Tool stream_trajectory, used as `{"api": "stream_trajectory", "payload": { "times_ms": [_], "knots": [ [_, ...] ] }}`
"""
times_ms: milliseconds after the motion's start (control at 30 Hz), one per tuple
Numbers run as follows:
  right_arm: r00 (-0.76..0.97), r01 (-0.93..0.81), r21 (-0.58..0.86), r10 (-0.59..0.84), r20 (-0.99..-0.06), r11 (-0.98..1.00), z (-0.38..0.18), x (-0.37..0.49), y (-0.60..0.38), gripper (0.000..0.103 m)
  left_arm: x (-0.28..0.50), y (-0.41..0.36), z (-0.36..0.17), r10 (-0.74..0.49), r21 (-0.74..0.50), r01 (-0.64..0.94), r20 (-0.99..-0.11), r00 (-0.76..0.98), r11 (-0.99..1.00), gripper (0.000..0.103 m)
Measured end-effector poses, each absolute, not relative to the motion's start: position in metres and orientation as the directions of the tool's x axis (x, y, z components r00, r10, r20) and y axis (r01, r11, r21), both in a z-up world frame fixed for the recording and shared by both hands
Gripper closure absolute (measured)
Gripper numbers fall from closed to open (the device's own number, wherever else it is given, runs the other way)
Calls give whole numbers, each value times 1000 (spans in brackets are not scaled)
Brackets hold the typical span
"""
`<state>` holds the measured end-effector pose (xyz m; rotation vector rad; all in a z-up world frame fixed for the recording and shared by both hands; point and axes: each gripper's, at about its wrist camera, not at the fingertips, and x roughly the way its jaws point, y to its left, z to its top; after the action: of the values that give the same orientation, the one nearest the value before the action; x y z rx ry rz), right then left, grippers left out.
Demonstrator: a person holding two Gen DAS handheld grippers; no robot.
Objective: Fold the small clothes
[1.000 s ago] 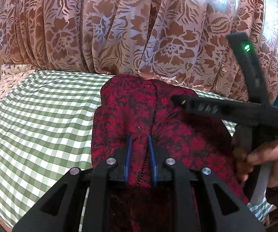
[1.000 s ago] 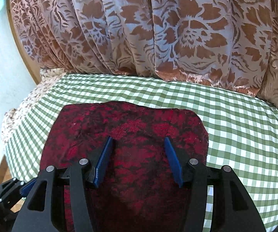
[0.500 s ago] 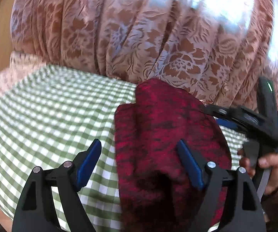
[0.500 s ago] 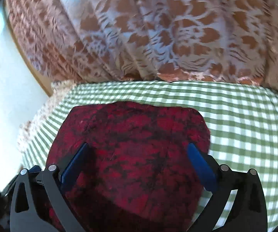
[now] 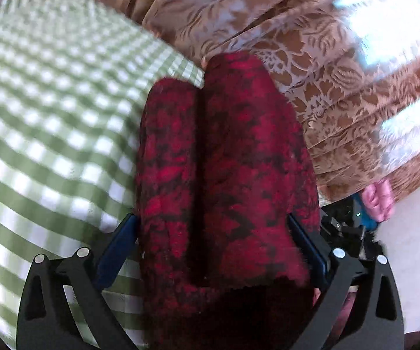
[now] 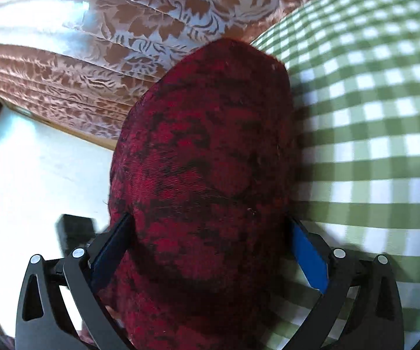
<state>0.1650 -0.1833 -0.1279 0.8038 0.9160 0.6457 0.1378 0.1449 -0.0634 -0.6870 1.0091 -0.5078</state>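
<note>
Cloth of dark red with a black floral pattern, folded into a thick bundle (image 5: 227, 175), is lying on the green-and-white checked tablecloth (image 5: 49, 134) and is filling the middle of both wrist views. In the left wrist view a deep crease is running along it from twelve o'clock to six o'clock. The left gripper (image 5: 212, 245) is opening its jaws; the bundle is sitting between the blue pads (image 5: 116, 245), which are standing at its two sides at eight and four o'clock, and they are not pressing it. In the right wrist view the same bundle (image 6: 207, 175) is reaching from six o'clock up to twelve o'clock. The right gripper (image 6: 212, 250) is standing with its jaws spread fully wide, one blue pad (image 6: 309, 259) on each side of the cloth, not squeezing it. A brown curtain with pale leaf pattern (image 5: 312, 67) is hanging behind the bundle, at one o'clock in the left view. Something pink (image 5: 377, 201) is showing at three o'clock there, too blurred to name.
</note>
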Motion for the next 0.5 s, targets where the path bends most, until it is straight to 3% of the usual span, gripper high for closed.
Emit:
{"api": "stream_trajectory", "payload": {
  "times_ms": [200,267,367,500],
  "knots": [
    [420,-200,806,792,-443,557,-124,177,-163,3,130,153,-87,-781,-840,110,-435,448,531,32],
    [413,-224,791,790,-452,570,-117,181,-159,8,126,157,-83,-796,-853,132,-400,454,504,38],
    [414,-272,782,802,-431,560,-99,187,-155,19,124,159,-70,-813,-865,174,-349,465,471,39],
    [402,-349,761,821,-406,547,-69,200,-145,21,129,169,-37,-807,-854,240,-292,513,461,40]
  ]
}}
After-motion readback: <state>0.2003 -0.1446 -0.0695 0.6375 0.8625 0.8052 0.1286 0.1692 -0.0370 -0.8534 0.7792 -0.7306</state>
